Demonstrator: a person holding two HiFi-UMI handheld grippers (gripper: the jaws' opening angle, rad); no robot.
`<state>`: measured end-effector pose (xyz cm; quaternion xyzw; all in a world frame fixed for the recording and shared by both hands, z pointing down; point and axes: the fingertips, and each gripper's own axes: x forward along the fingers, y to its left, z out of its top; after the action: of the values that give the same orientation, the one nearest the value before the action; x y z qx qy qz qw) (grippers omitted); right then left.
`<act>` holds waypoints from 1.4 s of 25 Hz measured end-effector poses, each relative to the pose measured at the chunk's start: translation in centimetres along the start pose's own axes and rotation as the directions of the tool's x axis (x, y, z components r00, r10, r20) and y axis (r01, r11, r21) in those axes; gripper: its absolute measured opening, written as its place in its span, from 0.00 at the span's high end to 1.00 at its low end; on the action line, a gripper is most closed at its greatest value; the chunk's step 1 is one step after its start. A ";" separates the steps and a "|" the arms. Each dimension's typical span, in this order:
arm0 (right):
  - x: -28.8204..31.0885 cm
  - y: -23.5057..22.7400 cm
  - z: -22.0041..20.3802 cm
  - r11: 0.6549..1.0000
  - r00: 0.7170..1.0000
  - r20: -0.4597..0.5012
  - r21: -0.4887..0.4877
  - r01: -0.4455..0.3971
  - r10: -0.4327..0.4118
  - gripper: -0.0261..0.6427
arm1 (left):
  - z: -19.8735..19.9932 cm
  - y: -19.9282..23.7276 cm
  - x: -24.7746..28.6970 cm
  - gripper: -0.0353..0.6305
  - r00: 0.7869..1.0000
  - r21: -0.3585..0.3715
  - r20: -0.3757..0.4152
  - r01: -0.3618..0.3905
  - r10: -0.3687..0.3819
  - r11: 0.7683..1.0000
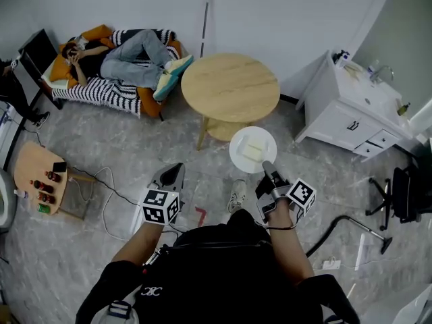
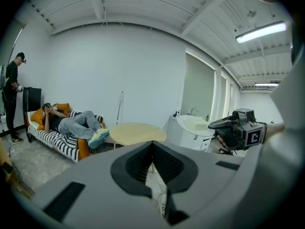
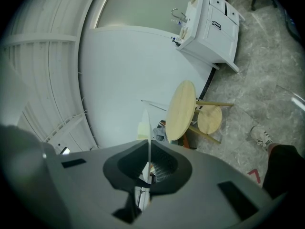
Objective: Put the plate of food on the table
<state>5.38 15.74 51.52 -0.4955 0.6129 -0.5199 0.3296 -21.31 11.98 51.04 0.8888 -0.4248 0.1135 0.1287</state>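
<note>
Right gripper (image 1: 268, 167) is clamped on the near rim of the plate (image 1: 237, 147), jaws pinched tight on the thin edge. The grip sits at the rim so the plate stays flat and the food (image 1: 252, 152) doesn't slide. The plate is in the air, just short of the near edge of the table (image 1: 229, 86), not on it yet.

Left gripper (image 1: 176, 168) hangs out front, well apart from the plate, jaws closed together on nothing. It looks spare for this carry.

Plate: white, round, smooth, glazed-looking and shallow. From the right gripper view it is only a thin pale line (image 3: 148, 123) between the dark ribbed pads. Food: a pale yellowish flat rectangular slab, soft-looking; can't tell what it is.

Table: round light wood top, matte, with slim angled legs and a smaller round shelf (image 3: 210, 119) below. The top is bare, so there is plenty of room to land.

Floor (image 1: 135, 147) is grey, marble-patterned and glossy. A striped sofa (image 1: 101, 93) with a person lying on it stands beyond the table.
</note>
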 end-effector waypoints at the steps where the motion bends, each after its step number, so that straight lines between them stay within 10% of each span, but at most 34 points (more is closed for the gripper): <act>1: 0.3 0.1 0.2 1.000 1.000 0.000 -0.005 -0.004 0.004 0.93 | 0.1 0.2 0.2 0.94 1.000 0.000 0.002 -0.004 0.004 1.000; 35: 13.7 -3.0 10.2 1.000 0.997 -0.069 -0.010 -0.017 0.016 0.93 | 3.0 5.0 14.1 0.94 0.997 -0.023 -0.041 -0.068 0.068 0.997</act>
<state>11.52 -0.39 53.49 -0.4737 0.6307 -0.5308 0.3099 -16.31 -2.26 53.24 0.8698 -0.4535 0.1305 0.1440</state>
